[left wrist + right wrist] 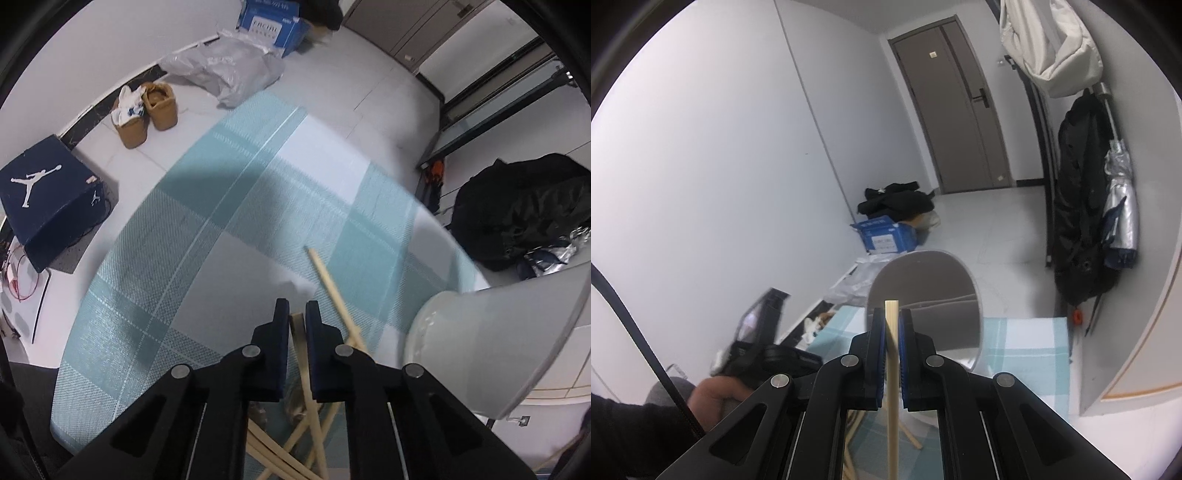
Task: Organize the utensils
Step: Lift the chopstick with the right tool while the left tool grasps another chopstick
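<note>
In the left wrist view my left gripper [297, 306] points down at a teal plaid tablecloth [166, 277] and is shut on a pale wooden chopstick [298, 332]. One loose chopstick [332, 284] lies slanted just right of the fingers, and several more chopsticks [280, 450] are heaped under the gripper. A white tumbler [480, 350] stands tilted at the right. In the right wrist view my right gripper [891, 314] is shut on an upright chopstick [892, 387], with the tumbler [923, 288] right behind it. A hand [716, 395] holds the blurred left gripper at lower left.
On the floor past the table are a dark blue shoe box [48, 206], tan boots [147, 110], a grey plastic bag [229, 70], a blue carton [273, 22] and black clothing [524, 206]. A black coat [1078, 203] hangs by the brown door [960, 110].
</note>
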`<state>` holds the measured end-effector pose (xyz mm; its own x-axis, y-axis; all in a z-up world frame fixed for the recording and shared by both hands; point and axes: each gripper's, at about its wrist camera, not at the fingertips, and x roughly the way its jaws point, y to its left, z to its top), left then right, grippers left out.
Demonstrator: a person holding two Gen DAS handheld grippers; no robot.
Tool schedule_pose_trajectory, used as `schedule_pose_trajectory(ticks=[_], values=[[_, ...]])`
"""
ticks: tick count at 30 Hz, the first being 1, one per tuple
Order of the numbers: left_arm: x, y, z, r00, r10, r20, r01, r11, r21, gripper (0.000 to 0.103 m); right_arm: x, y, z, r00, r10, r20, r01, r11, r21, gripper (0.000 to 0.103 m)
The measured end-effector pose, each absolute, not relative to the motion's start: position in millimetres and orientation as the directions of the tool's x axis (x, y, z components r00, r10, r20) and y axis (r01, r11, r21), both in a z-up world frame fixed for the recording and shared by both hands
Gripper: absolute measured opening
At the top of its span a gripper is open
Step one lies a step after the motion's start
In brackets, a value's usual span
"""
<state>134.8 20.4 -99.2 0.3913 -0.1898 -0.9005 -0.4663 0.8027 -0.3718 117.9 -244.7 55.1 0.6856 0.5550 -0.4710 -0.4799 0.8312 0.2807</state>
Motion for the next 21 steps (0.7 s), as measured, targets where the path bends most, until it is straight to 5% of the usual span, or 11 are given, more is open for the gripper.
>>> schedule_pose_trajectory(ticks=[21], values=[[99.4, -12.4, 7.8, 0.666, -0.213, -0.715, -0.158, 0.896, -0.415, 0.003, 103.1, -238.8, 56.8, 0.768, 0.501, -0.399, -0.449, 0.865, 0.223, 0.006]])
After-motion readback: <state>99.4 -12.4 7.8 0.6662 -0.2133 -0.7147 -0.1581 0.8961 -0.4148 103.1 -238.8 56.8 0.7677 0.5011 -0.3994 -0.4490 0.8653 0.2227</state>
